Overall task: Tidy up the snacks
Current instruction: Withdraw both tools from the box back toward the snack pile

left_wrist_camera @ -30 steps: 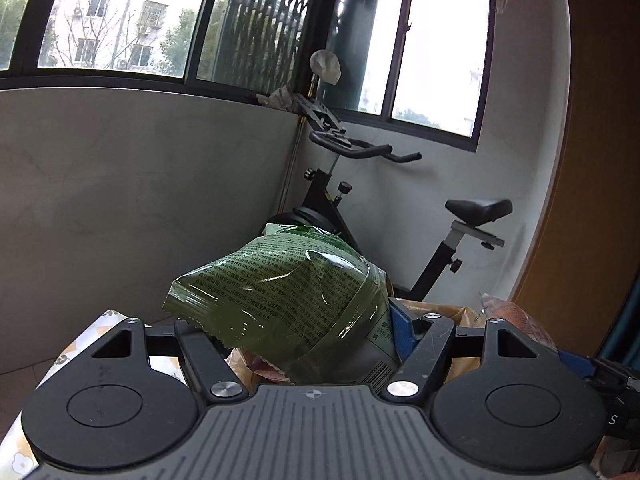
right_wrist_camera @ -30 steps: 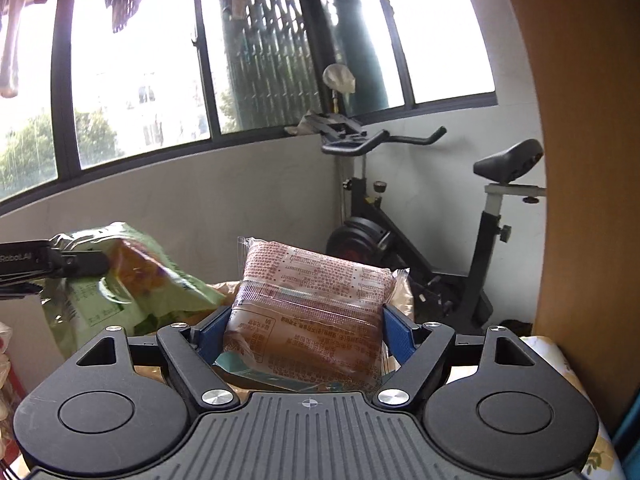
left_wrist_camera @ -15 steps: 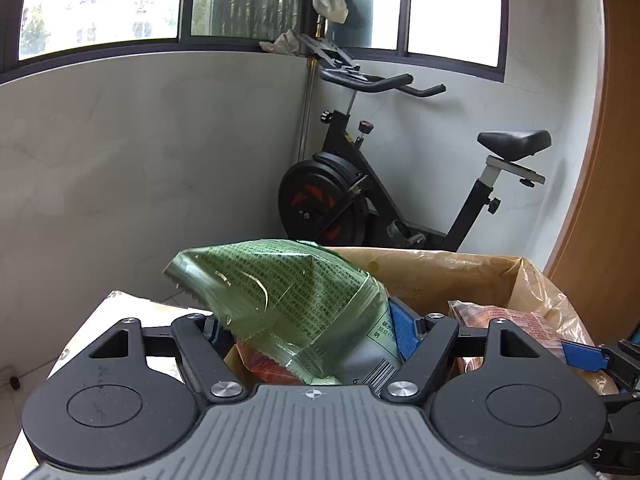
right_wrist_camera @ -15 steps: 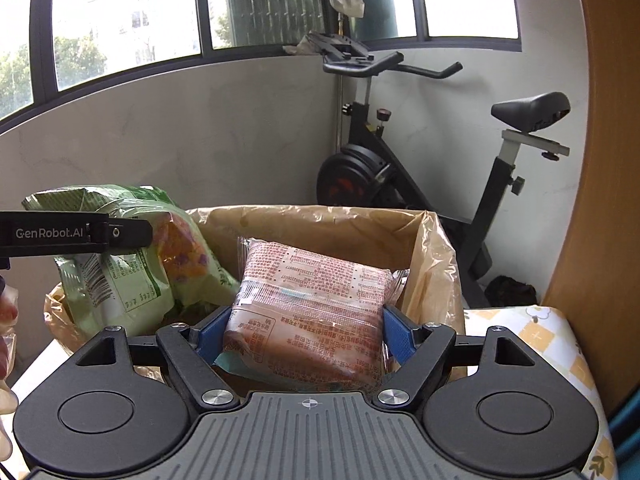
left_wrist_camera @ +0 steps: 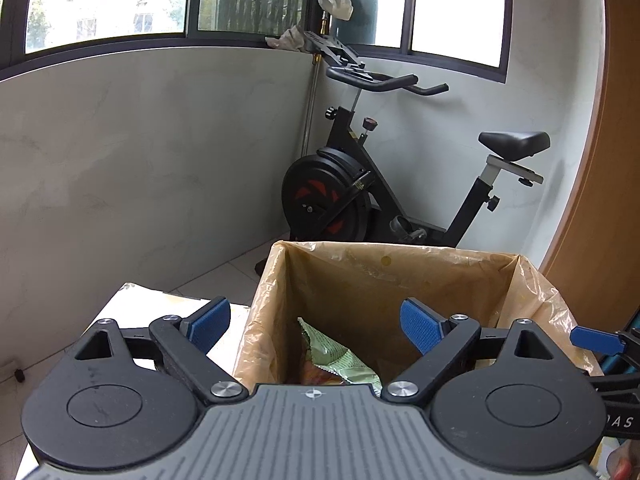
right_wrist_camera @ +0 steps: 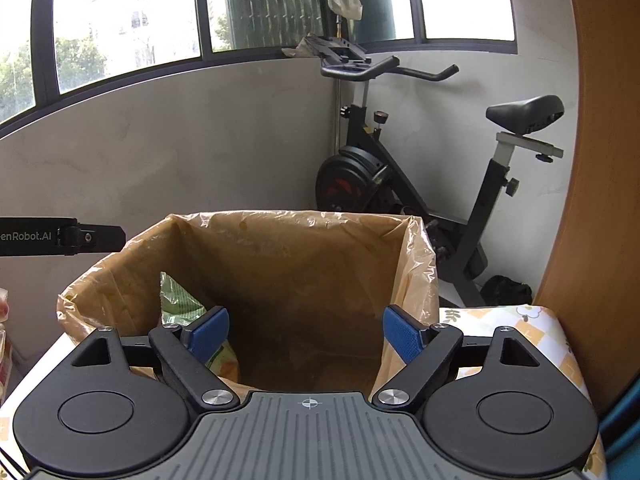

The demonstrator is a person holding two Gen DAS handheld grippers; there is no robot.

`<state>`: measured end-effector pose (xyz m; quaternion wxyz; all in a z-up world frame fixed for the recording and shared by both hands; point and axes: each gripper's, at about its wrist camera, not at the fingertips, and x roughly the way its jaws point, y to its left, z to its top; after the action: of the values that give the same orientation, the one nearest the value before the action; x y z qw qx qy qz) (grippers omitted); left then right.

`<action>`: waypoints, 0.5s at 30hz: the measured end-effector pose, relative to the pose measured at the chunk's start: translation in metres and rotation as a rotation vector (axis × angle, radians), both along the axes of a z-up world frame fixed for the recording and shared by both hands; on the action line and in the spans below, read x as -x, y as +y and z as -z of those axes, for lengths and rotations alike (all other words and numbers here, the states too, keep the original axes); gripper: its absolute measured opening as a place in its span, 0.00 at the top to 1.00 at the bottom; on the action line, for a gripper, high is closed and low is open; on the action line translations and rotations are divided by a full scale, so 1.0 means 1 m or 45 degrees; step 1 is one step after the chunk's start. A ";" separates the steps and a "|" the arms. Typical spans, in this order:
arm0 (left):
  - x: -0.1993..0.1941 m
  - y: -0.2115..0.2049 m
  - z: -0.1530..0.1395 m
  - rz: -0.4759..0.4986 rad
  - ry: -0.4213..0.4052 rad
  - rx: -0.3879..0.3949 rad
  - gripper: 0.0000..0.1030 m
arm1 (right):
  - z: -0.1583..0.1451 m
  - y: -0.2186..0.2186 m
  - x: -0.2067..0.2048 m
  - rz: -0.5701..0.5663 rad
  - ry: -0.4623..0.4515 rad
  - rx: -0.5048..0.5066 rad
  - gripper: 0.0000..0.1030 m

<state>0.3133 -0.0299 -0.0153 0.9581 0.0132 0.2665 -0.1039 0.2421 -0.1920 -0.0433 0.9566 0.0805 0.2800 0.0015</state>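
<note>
Green snack bag [left_wrist_camera: 340,364]: inside lined box [left_wrist_camera: 400,256], below our left gripper [left_wrist_camera: 316,326]; both grippers' jaws just opened wide, empty; right gripper [right_wrist_camera: 306,334] alongside.

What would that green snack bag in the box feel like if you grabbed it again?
The green snack bag would probably feel light and crinkly: its thin film looks creased and puffy. It may be slippery, since the wrapper shines. It would likely flop and bend, as it slumps against the liner.
</note>
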 end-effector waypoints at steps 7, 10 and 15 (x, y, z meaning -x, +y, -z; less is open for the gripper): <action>0.028 0.031 -0.025 -0.028 -0.021 0.047 0.09 | -0.022 -0.013 0.031 0.013 -0.049 -0.027 0.20; 0.045 0.046 -0.031 -0.034 -0.025 0.065 0.09 | -0.027 -0.017 0.047 0.014 -0.064 -0.051 0.20; 0.089 0.067 -0.031 -0.044 -0.113 0.017 0.09 | -0.022 -0.015 0.075 0.001 -0.088 -0.011 0.20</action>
<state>0.2245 0.0369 0.0156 0.9707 0.0069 0.2233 -0.0882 0.1672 -0.2067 -0.0208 0.9654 0.0845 0.2467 0.0053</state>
